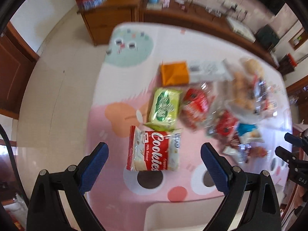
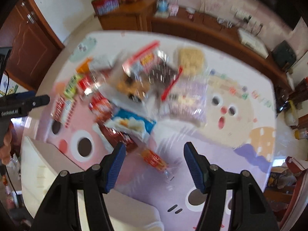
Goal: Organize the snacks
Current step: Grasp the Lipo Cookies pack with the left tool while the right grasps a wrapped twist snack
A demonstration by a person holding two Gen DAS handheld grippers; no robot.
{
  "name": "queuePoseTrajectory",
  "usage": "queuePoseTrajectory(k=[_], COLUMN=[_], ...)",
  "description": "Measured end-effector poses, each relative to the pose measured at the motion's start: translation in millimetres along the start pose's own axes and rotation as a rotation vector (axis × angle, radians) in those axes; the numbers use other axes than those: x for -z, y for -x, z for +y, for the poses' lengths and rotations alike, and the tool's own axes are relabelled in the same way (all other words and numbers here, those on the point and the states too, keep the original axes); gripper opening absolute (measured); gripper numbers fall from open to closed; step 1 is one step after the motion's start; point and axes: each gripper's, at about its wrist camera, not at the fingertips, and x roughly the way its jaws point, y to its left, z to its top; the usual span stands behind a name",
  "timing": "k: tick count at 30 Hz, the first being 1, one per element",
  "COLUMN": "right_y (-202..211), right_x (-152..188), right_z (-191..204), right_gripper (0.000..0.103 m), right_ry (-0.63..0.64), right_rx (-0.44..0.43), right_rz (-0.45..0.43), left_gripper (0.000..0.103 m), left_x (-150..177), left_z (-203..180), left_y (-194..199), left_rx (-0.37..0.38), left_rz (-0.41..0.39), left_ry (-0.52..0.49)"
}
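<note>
Above the cartoon-printed table cover (image 1: 107, 127), the left gripper (image 1: 154, 157) points steeply down with its blue-padded jaws spread wide and nothing pressed between them. A red and white cookies packet (image 1: 154, 151) lies flat on the cover in the gap between the jaws, apart from both pads. Just beyond that packet, touching its far edge, lies a green wafer packet (image 1: 165, 106), and further on past the green one sits an orange packet (image 1: 174, 73). Beside the green packet, toward the right gripper, spreads a blurred heap of snack bags (image 1: 240, 105).

From its own camera the right gripper (image 2: 152, 163) also points down at the cover (image 2: 240, 148), jaws released and partly apart, holding nothing. A small orange-red snack packet (image 2: 154, 158) lies on the cover between them, untouched. Just beyond it is a blue and white bag (image 2: 132, 124), with the blurred heap (image 2: 154, 77) behind. Far past the table stands a wooden sideboard (image 2: 127, 17).
</note>
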Motion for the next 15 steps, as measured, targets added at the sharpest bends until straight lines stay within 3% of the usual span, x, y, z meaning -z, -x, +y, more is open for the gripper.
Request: queuePoseTrajectory(k=[3,10,15], right_y=[-23.7,-50.5,-58.7], right_x=[0.0,4.0,8.2], right_z=[-6.4,-3.2,3.2], right_gripper=[0.063,0.062,0.051], right_ry=[0.008,0.072,0.103], right_rx=[-0.027,-0.077,-0.067], right_rz=[0.06,0.136,0.162], left_gripper=[0.096,0.096,0.096], left_x=[-5.0,-10.1,-15.5], left_z=[-4.0,-22.2,-36.2], left_y=[-25.8,-49.6,-60.2], left_rx=[-0.048,-0.055,-0.069], left_rz=[0.062,0.121,0.154], left_ry=[-0.018,-0.093,-0.1])
